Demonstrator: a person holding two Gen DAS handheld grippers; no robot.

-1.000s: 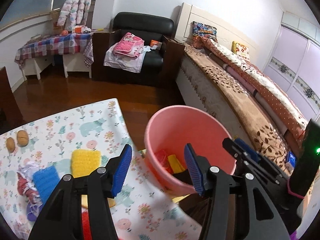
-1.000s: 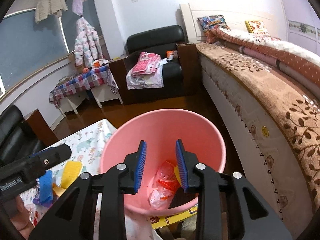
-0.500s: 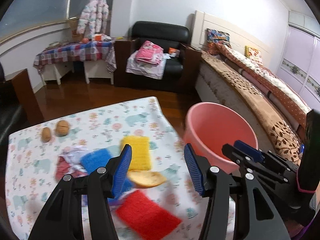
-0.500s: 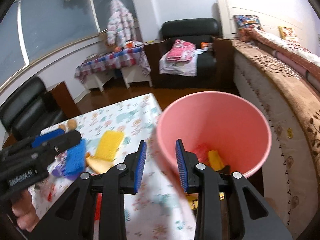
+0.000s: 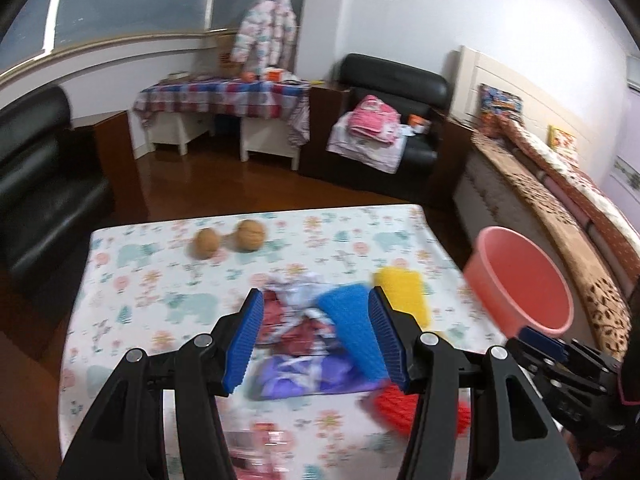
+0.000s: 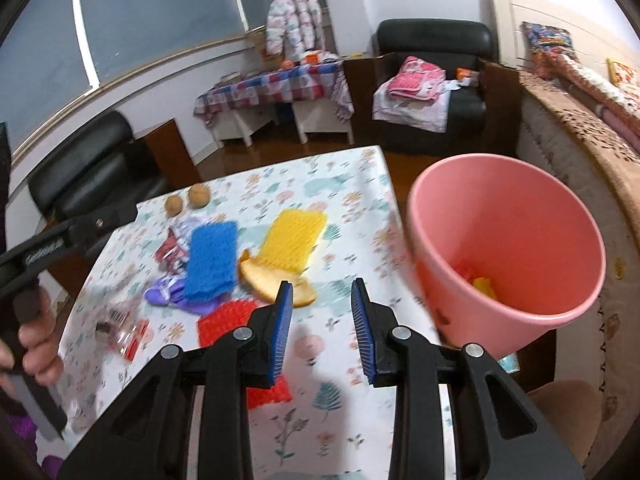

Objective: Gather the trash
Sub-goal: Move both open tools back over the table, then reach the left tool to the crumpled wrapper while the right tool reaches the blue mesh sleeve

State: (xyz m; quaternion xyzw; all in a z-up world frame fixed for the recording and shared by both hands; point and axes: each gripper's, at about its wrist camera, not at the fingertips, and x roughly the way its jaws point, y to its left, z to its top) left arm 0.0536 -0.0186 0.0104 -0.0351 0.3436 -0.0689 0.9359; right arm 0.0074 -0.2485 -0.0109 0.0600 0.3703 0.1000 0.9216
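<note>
My left gripper (image 5: 316, 320) hangs open over the table, above a crumpled red-and-white wrapper (image 5: 296, 304), a purple wrapper (image 5: 296, 372) and a blue sponge (image 5: 352, 320); nothing is between its pads. My right gripper (image 6: 322, 300) stands open with a narrow gap and holds nothing, just short of a bread slice (image 6: 272, 280). The pink bucket (image 6: 480, 220) sits off the table's right edge with yellow and red trash (image 6: 482, 286) inside. A clear wrapper with red print (image 6: 124, 330) lies near the left edge.
A yellow sponge (image 6: 294, 240), a red sponge (image 6: 224, 320) and two walnuts (image 6: 192, 200) lie on the floral tablecloth (image 6: 340, 200). A hand (image 6: 36, 344) holds the left gripper's handle. A bed (image 6: 580, 128) runs behind the bucket; black armchairs stand left and behind.
Both grippers swung left, away from over the bucket and onto the table. The left one now hovers over the wrappers and blue sponge. Neither gripper's gap changed.
</note>
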